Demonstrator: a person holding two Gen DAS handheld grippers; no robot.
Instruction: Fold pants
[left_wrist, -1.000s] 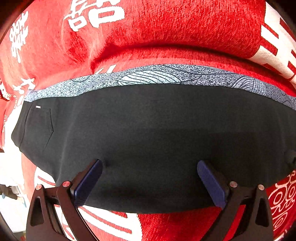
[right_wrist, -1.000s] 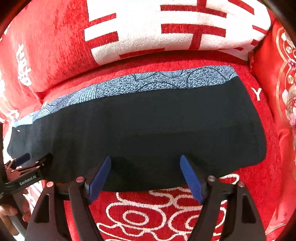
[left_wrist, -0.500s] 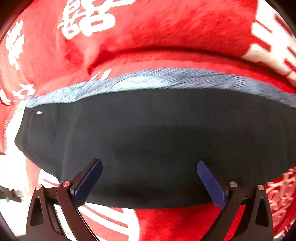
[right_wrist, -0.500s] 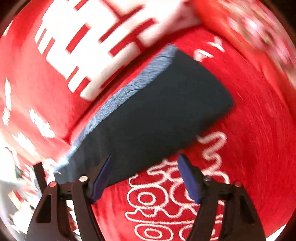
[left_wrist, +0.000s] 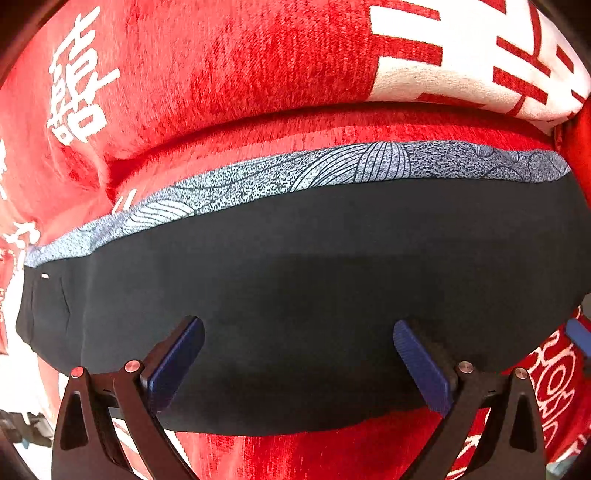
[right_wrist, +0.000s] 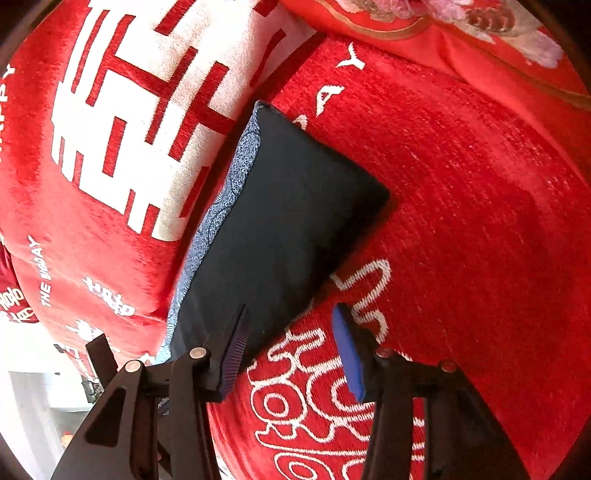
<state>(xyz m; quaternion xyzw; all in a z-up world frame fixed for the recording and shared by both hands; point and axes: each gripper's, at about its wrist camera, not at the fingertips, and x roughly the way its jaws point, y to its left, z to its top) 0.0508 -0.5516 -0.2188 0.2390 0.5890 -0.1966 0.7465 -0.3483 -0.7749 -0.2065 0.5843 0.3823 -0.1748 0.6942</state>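
Black pants (left_wrist: 314, 280) lie folded lengthwise in a long flat strip on the red sofa seat, with a blue-grey patterned band (left_wrist: 295, 173) along the far edge. My left gripper (left_wrist: 297, 354) is open and empty, hovering over the near edge of the pants. In the right wrist view the pants (right_wrist: 277, 229) run diagonally, their right end near the middle. My right gripper (right_wrist: 291, 354) is open and empty, its left finger over the pants' near edge, its right finger over the sofa.
The red sofa seat (right_wrist: 461, 206) with white patterns stretches to the right of the pants. A red and white backrest cushion (left_wrist: 258, 66) rises behind the pants, also showing in the right wrist view (right_wrist: 122, 122). A red embroidered cushion (right_wrist: 461, 33) lies at the far right.
My right gripper has swung round to the right end of the pants, so they now run diagonally in its view. My left gripper has shifted slightly right. Both stay open.
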